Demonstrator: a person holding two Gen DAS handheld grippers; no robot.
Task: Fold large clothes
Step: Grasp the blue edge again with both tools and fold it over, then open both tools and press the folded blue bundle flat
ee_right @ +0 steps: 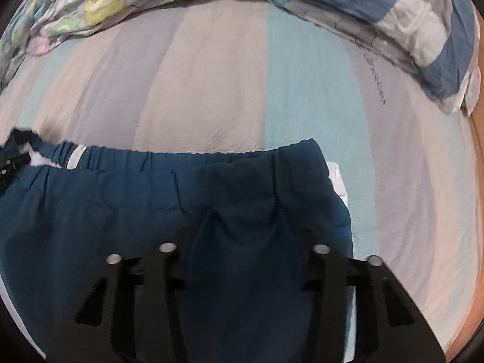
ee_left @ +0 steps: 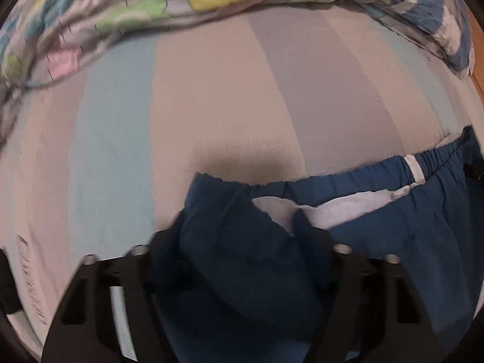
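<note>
A dark blue garment [ee_left: 378, 227] with an elastic waistband [ee_right: 187, 154] lies on a bed sheet [ee_left: 211, 106] striped in pale blue, beige and grey. In the left wrist view the garment fills the 3 to 6 o'clock part of the frame, its waistband running from the centre out toward 3 o'clock, with a white lining [ee_left: 341, 208] showing just inside the band and a short white tab [ee_left: 414, 169] crossing it. The left gripper [ee_left: 242, 272] sits at 6 o'clock; its two black fingers [ee_left: 357, 296] stand apart, and a bunched fold of the blue cloth rises between them. Whether the fingers actually pinch that fold cannot be told.

In the right wrist view the garment spreads from 9 o'clock to 6 o'clock, the waistband crossing the middle and ending at a corner near 3 o'clock of centre, where a bit of white fabric [ee_right: 337, 178] peeks out beside it. The right gripper [ee_right: 245, 257] at 6 o'clock has its fingers [ee_right: 157, 287] spread wide, with gathered blue cloth lying between them; a firm hold cannot be confirmed.

Along 10 to 12 o'clock in both views lies a rumpled floral quilt [ee_right: 90, 3], and toward 1 to 2 o'clock a blue, grey and white checked pillow [ee_right: 423, 21]. A strip of brown wood [ee_right: 476, 181] shows at the 3 o'clock edge.
</note>
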